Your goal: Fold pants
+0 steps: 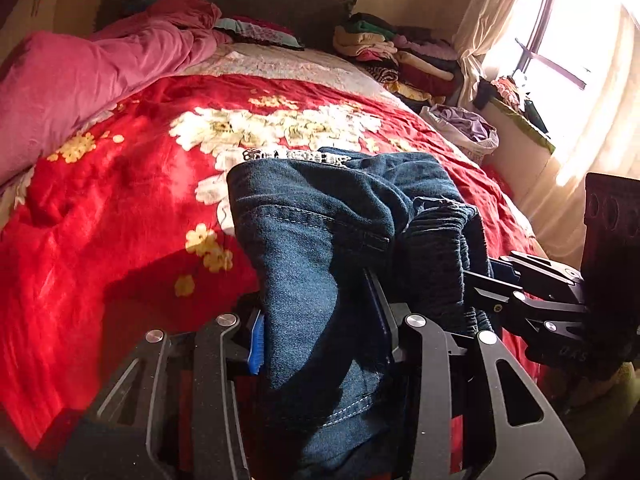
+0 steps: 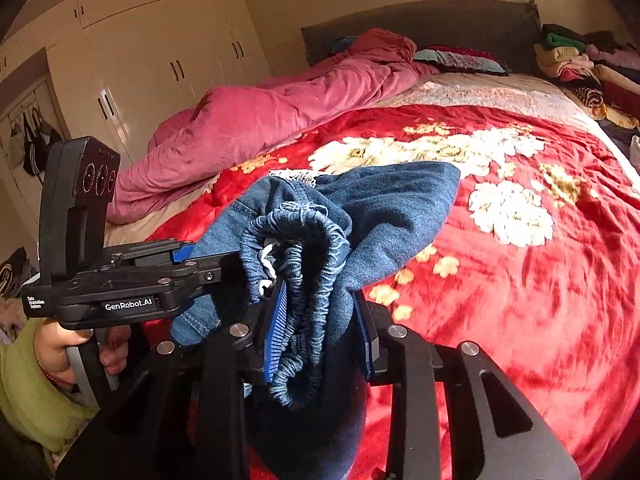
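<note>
White "GenRobot.AI" lettering marks the left gripper (image 2: 224, 268) clamping jeans (image 2: 360, 216).

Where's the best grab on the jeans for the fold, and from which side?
The bunched elastic waistband: thick ridged edge, easy purchase. Come from the near bed edge, fingers pointing across the blanket. Both the left gripper and the right gripper are clamped there already, side by side.

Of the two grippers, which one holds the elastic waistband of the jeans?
The right gripper: the gathered elastic waistband sits between its blue pads. The left gripper pinches only plain denim of the jeans.
</note>
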